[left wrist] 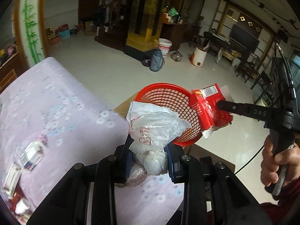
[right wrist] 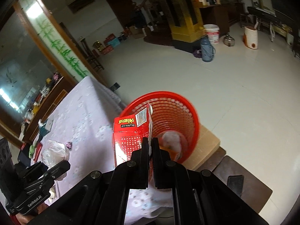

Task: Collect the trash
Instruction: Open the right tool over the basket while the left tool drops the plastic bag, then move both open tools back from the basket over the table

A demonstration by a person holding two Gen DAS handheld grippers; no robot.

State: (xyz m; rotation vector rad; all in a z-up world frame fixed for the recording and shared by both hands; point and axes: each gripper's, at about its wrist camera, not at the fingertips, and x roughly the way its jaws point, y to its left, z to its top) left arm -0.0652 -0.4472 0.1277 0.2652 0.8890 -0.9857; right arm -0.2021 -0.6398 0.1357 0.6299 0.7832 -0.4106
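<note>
A red mesh wastebasket [left wrist: 165, 101] [right wrist: 180, 112] stands on a cardboard box beside the table. My left gripper [left wrist: 148, 150] is shut on a crumpled clear plastic bag [left wrist: 153, 127] with red print, held above the table edge just short of the basket rim. In the right wrist view the bag [right wrist: 56, 150] and the left gripper [right wrist: 46, 170] appear at lower left. My right gripper [right wrist: 149, 142] [left wrist: 221, 104] is shut on a flattened red carton [right wrist: 131, 133] [left wrist: 208, 108] with a barcode, held over the basket's near rim. A pale wad [right wrist: 171, 140] lies inside the basket.
The table [left wrist: 46, 112] has a lilac flowered cloth with packets [left wrist: 28, 157] at its left end. The cardboard box [right wrist: 206, 142] sits under the basket. A dark stool with a phone [right wrist: 235, 184] is at lower right. Buckets, a thermos [left wrist: 156, 61] and a kettle stand on the tiled floor.
</note>
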